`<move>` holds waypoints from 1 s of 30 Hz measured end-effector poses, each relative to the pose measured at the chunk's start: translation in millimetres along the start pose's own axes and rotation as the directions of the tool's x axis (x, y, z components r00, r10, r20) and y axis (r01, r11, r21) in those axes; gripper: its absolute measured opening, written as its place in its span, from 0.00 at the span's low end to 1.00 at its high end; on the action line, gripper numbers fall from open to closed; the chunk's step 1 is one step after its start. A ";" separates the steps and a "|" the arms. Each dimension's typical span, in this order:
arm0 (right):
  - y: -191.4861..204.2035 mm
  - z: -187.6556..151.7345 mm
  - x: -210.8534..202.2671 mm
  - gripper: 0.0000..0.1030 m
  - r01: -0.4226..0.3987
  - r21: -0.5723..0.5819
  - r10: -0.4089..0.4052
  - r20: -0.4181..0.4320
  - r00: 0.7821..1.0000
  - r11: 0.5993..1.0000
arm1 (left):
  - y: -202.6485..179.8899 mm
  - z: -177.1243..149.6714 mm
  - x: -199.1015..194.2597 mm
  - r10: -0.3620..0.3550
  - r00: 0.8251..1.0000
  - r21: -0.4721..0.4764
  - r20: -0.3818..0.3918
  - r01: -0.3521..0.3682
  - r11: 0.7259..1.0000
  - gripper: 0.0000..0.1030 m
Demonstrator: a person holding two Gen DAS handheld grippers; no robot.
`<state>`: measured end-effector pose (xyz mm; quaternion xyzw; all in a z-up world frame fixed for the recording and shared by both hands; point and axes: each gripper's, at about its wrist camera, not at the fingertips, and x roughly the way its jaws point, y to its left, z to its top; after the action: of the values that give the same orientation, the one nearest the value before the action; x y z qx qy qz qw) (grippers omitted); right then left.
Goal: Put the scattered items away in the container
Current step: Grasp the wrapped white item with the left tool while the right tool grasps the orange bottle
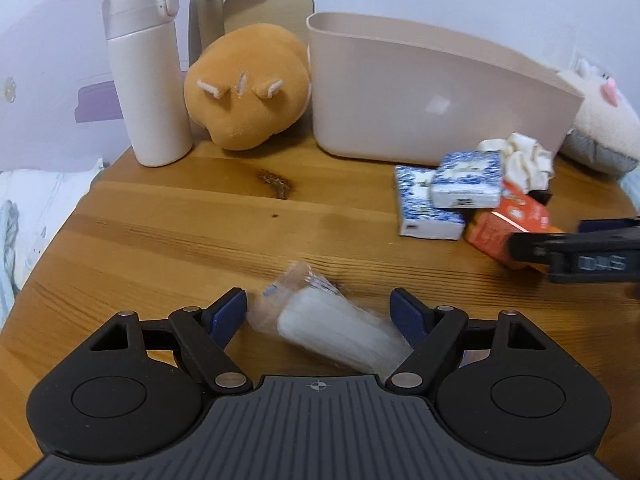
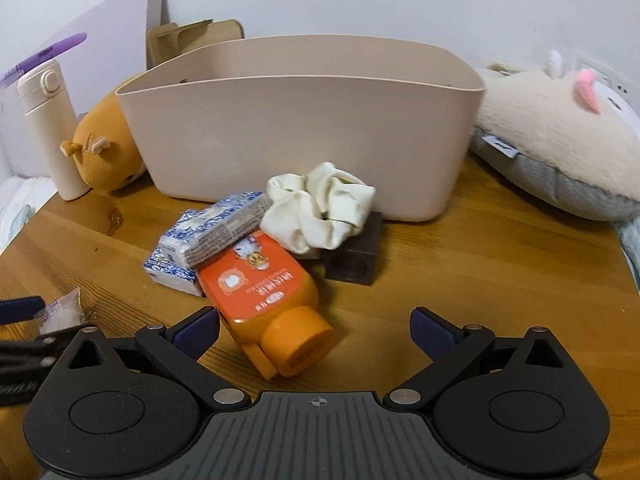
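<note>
A beige plastic container stands at the back of the wooden table. In front of it lie two blue-and-white tissue packs, a cream scrunchie, a dark block and an orange bottle. My left gripper is open, low over the table. A clear packet of white items lies between its fingers, and they do not press on it. My right gripper is open around the bottle's orange cap, without touching it.
A white flask and an orange plush stand left of the container. A white-and-grey plush lies to its right. The table's left edge drops off to pale bedding. A finger of the right gripper shows at the right edge.
</note>
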<state>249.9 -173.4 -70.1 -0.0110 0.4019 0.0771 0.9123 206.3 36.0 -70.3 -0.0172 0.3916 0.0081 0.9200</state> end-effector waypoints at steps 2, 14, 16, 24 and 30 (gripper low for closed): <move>3.5 1.5 5.1 1.00 -0.001 -0.016 0.001 -0.005 1.000 1.000 | -3.1 -2.0 -2.7 -0.003 1.000 0.007 -0.003 0.003 1.000 0.78; 17.7 1.6 11.5 0.62 -0.065 -0.060 0.063 -0.034 0.997 0.996 | -11.8 -14.0 2.0 0.004 1.000 0.039 -0.008 -0.004 0.999 0.70; 18.3 1.0 10.2 0.59 -0.064 -0.056 0.062 -0.036 0.997 0.996 | -8.8 -16.1 -0.4 0.006 1.000 0.036 -0.019 -0.005 0.999 0.70; 18.7 -5.7 -0.8 0.48 -0.088 -0.024 0.087 -0.058 0.995 0.996 | -2.8 -37.1 -19.1 -0.003 0.999 0.035 -0.043 0.004 0.999 0.79; 18.4 -5.7 -1.2 0.71 -0.089 -0.012 0.089 -0.052 0.995 0.996 | -7.0 -41.4 -16.5 0.009 1.000 0.042 0.008 -0.009 0.999 0.70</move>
<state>242.2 -155.8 -72.4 -0.0017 0.4246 0.1203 0.8973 165.3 27.4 -86.9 0.0037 0.3880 0.0043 0.9216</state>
